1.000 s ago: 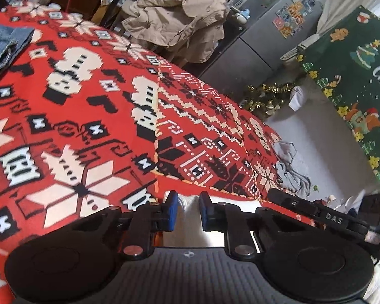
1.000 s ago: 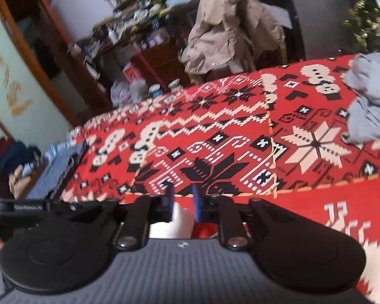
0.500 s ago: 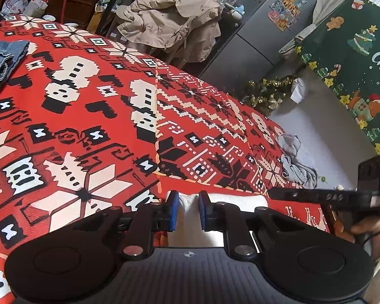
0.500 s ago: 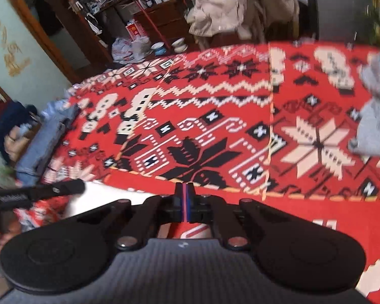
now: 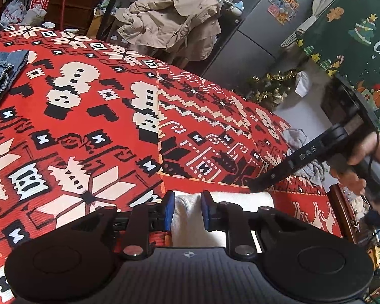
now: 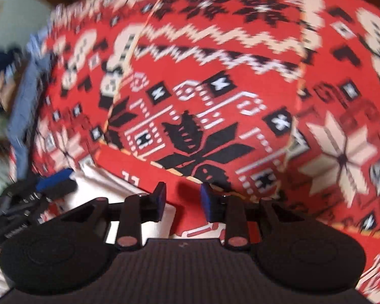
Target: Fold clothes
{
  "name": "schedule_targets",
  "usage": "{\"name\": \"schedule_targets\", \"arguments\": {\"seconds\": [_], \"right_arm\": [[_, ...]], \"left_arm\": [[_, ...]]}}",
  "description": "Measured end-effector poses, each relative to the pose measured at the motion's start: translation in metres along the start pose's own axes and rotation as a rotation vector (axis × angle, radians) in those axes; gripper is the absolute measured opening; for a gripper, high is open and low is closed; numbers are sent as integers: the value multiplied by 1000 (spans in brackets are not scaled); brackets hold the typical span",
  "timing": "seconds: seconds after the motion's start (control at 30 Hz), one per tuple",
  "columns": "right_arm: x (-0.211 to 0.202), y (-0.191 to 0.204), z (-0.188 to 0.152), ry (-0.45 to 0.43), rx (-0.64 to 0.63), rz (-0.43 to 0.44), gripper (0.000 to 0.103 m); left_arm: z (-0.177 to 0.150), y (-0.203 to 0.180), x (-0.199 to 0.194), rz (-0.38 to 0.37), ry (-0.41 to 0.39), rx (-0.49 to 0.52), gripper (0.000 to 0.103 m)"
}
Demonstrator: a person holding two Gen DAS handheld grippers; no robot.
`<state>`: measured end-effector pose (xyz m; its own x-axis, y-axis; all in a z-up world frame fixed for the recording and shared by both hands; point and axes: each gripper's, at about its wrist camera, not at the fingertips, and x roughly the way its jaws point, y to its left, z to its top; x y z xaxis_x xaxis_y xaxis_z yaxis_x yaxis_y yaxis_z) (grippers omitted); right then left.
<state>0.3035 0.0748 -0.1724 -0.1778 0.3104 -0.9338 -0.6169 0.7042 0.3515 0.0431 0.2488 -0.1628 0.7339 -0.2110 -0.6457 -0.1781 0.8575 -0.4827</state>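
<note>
The left gripper (image 5: pixel 183 210) pinches a white fold of cloth (image 5: pixel 187 217) at the near edge, though its jaws are easing apart. That white band runs side to side along the edge of the red patterned sweater (image 5: pixel 210 126), which lies flat on a matching red cover (image 5: pixel 63 116). The right gripper (image 6: pixel 182 200) hovers over the same edge, jaws opening, nothing between them. Farther off, folded jeans (image 5: pixel 2 76) lie at the left and a grey garment (image 5: pixel 301 147) at the right.

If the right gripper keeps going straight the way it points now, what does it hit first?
Most likely the red patterned cloth just past its opening jaws: the right gripper points steeply down at it with nothing between the fingers. The picture is blurred, so depth is uncertain.
</note>
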Motion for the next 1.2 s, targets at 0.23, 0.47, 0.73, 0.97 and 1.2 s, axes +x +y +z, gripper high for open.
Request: {"name": "schedule_targets", "arguments": {"seconds": [0.23,0.47,0.73,0.97,1.2], "right_arm": [[19,28,16,176,-123,-48,33],[14,22,24,248,-147,-82,38],[-7,4,24,179,-130,-187,38],[-55,-18,-18,-148,-55,-38,27],[-26,-31,-107,-465,108,10,8]], "left_arm": [[0,-3,0,10,3,30,21],[-2,-6,0,16,1,64,18],[0,-5,1,17,5,58,18],[3,-6,-6,45,-20,59,18],[12,-19,-19,36,-74,88,6]]}}
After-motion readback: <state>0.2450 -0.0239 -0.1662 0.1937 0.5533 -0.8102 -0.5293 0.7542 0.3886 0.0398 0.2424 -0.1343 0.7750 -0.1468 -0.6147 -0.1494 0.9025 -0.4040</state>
